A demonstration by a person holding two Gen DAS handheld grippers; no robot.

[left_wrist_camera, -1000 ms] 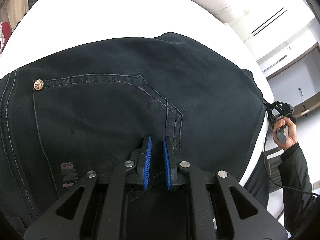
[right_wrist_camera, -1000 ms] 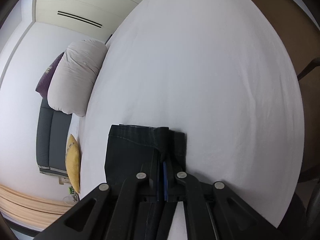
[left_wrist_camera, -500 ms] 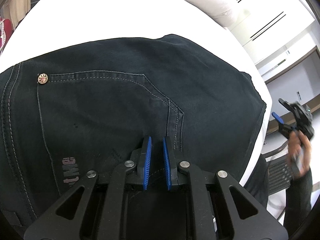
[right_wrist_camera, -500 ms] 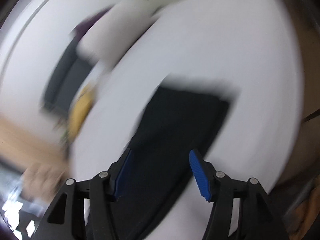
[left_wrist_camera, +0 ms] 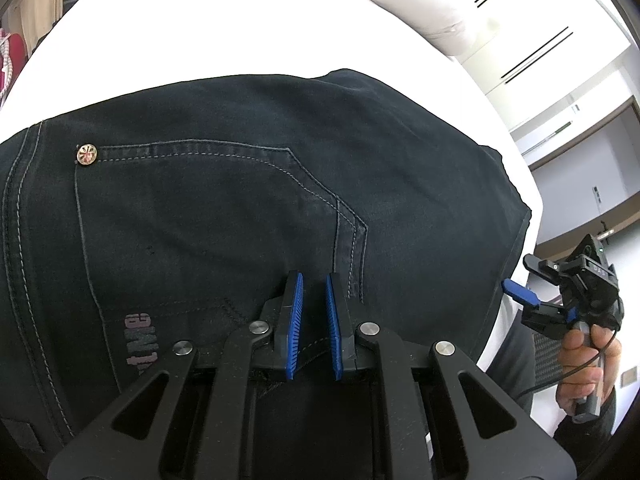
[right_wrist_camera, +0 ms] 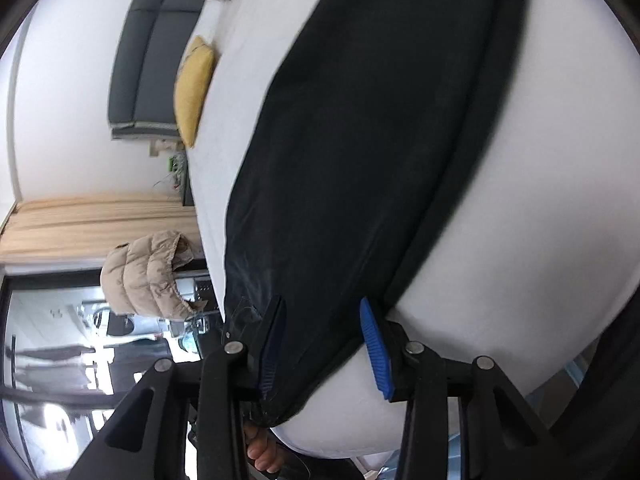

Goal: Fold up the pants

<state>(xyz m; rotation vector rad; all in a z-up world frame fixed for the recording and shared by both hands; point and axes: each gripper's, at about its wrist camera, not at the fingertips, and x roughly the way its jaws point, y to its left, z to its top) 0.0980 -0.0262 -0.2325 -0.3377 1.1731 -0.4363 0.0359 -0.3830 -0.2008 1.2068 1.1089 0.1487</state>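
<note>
White bed [left_wrist_camera: 240,32]: broad surface bearing the garment, with a pale cushion [left_wrist_camera: 416,4] at its far end. Pants [left_wrist_camera: 248,208]: dark denim, laid flat on the bed, filling most of the left wrist view; stitched pocket seam and a metal rivet [left_wrist_camera: 87,155] face up, and printed lettering [left_wrist_camera: 140,340] sits near the hem side. In the right wrist view the pants [right_wrist_camera: 372,128] run as a long dark band away from the camera, a yellow pillow [right_wrist_camera: 194,88] beyond at the bed's edge. Left gripper [left_wrist_camera: 313,320]: low over the denim just beside the pocket corner, its blue pads standing at a narrow gap with nothing visibly pinched between them. Right gripper [right_wrist_camera: 322,344]: jaws spread wide at the near end of the pants, the fabric passing between them; whether either pad touches the cloth cannot be told. The same right gripper [left_wrist_camera: 532,300] appears in the left wrist view beyond the bed's edge, clear of the denim, held upright in the right hand [left_wrist_camera: 588,364].
</note>
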